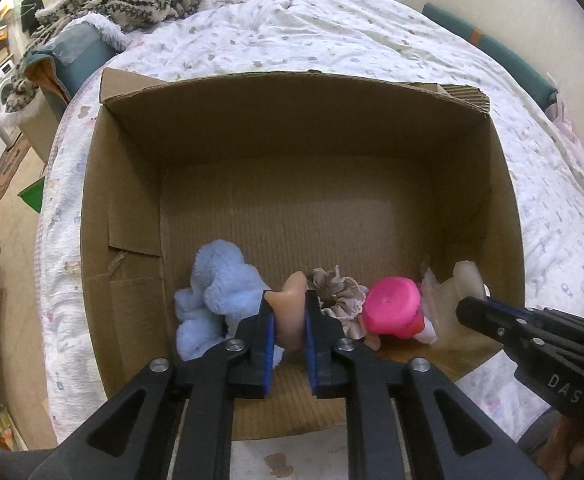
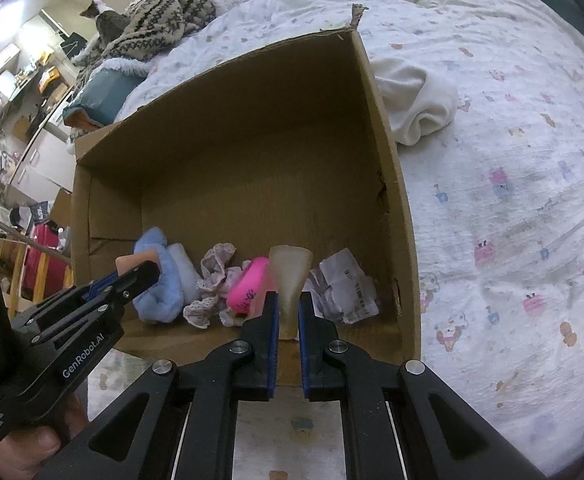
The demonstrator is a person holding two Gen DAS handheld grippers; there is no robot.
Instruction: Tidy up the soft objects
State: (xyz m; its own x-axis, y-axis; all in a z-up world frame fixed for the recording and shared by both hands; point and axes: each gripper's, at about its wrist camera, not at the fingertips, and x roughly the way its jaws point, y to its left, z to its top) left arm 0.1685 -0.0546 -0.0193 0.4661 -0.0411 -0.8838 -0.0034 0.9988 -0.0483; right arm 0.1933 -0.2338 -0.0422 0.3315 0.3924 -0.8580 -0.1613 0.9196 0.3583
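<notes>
From the left wrist camera, the left gripper (image 1: 288,316) has its jaws narrowed onto a peach-coloured soft toy (image 1: 290,312), pinched between the blue pads low over the near end of the cardboard box (image 1: 132,184). Just left of the jaws lies a light blue plush (image 1: 216,296); just right sit a beige scrunchie (image 1: 340,296) and a pink squishy toy (image 1: 392,308). Farther right, the right gripper (image 1: 468,308) reaches in by a translucent cream piece (image 1: 466,292).

From the right wrist camera, the right gripper's jaws are closed to a slim gap on that translucent cream piece, possibly silicone, standing upright between them. Left of the jaws are the pink toy, scrunchie and blue plush; right of them, crumpled paper (image 2: 344,288). Beyond the box wall, a white cloth (image 2: 416,100) lies on the bed (image 2: 512,200).
</notes>
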